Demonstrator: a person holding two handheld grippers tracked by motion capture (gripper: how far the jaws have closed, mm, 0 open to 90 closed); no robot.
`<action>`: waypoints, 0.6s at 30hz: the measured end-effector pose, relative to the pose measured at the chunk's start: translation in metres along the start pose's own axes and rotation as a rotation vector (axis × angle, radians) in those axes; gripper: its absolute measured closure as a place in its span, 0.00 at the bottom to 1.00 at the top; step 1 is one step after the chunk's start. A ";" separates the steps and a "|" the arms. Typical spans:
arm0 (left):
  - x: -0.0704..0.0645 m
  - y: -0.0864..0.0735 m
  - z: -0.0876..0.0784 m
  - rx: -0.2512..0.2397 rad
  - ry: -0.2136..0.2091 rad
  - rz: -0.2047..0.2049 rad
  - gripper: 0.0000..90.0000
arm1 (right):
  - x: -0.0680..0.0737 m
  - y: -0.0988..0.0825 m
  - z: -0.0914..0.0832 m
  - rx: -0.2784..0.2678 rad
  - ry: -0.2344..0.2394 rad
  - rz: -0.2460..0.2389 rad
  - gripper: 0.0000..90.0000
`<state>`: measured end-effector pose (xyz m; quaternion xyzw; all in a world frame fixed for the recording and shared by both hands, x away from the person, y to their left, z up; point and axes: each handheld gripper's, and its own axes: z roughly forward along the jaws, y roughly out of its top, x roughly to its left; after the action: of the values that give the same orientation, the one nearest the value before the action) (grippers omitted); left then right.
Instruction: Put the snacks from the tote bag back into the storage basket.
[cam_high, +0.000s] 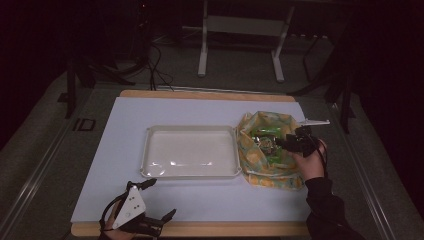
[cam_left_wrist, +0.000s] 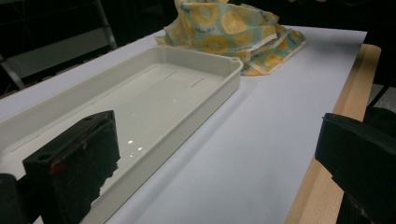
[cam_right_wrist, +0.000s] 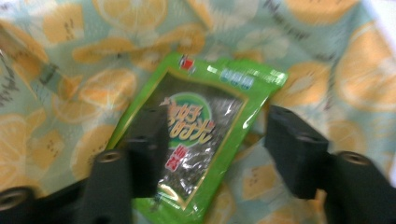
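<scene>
Black jaws of the right gripper (cam_right_wrist: 212, 154) stand half open around a green snack packet (cam_right_wrist: 201, 135), not pinching yet. It lies inside the lemon-print cloth bag (cam_high: 267, 172). Looks light, crinkly, slippery; grab one flat edge.

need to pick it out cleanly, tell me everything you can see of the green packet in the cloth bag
The green packet is a flat, glossy plastic sachet with a bright green border, a clear window showing dark contents, and red and white print. It lies tilted inside the open lemon-print cloth bag, resting on the fabric. The right tongs straddle it, one jaw over its left edge, the other off to its right; no firm pinch is visible.
</scene>
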<state>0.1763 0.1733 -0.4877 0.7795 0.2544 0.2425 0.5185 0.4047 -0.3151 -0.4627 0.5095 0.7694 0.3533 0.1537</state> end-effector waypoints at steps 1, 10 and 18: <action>0.000 0.000 0.000 0.000 0.000 0.000 0.00 | -0.001 0.000 0.003 0.023 -0.004 0.022 0.46; 0.000 0.000 0.001 0.005 -0.001 0.004 0.00 | -0.009 0.003 0.018 0.115 0.000 0.099 0.59; 0.000 -0.001 0.001 0.009 -0.004 0.002 0.00 | -0.020 0.003 0.031 0.160 0.031 0.179 0.63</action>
<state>0.1769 0.1723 -0.4889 0.7826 0.2534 0.2402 0.5154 0.4338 -0.3205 -0.4846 0.5811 0.7490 0.3110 0.0683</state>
